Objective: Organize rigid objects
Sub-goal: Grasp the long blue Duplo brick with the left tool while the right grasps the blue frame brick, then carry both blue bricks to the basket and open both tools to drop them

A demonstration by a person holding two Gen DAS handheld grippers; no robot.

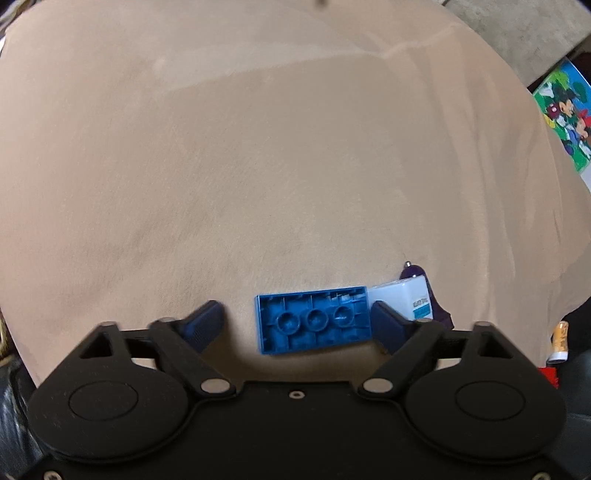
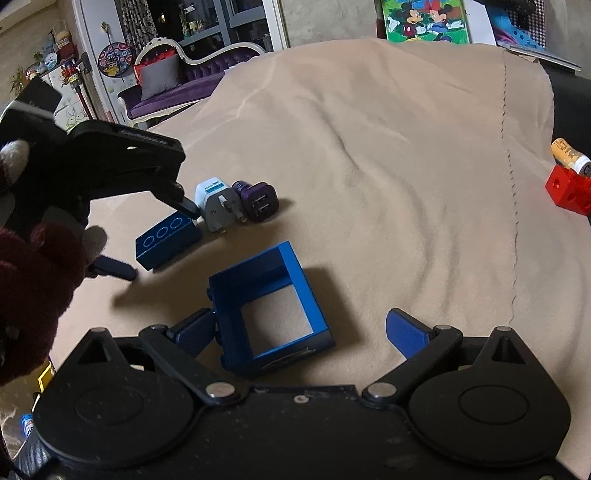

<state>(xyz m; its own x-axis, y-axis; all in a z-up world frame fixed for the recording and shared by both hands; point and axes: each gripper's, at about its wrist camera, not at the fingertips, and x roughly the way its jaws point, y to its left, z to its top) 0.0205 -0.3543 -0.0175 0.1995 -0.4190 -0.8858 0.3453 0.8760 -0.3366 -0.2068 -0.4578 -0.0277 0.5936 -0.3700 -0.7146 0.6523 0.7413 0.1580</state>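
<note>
A blue building brick (image 1: 314,319) lies underside-up on the beige blanket between my left gripper's open fingers; the left gripper (image 1: 301,321) straddles it without gripping. The brick (image 2: 168,238) and the left gripper (image 2: 160,242) also show in the right wrist view. A white plug adapter (image 1: 404,299) (image 2: 218,205) and a purple car charger (image 1: 413,273) (image 2: 256,199) lie just right of the brick. My right gripper (image 2: 308,330) is open around a blue square frame (image 2: 273,310) lying on the blanket, its left finger touching the frame.
A beige blanket (image 2: 388,166) covers the surface, its edge at right. A red block (image 2: 569,188) and an orange-white tube (image 2: 570,157) sit past that edge. A cartoon picture (image 2: 424,20) stands at the back. A purple sofa (image 2: 177,85) lies far left.
</note>
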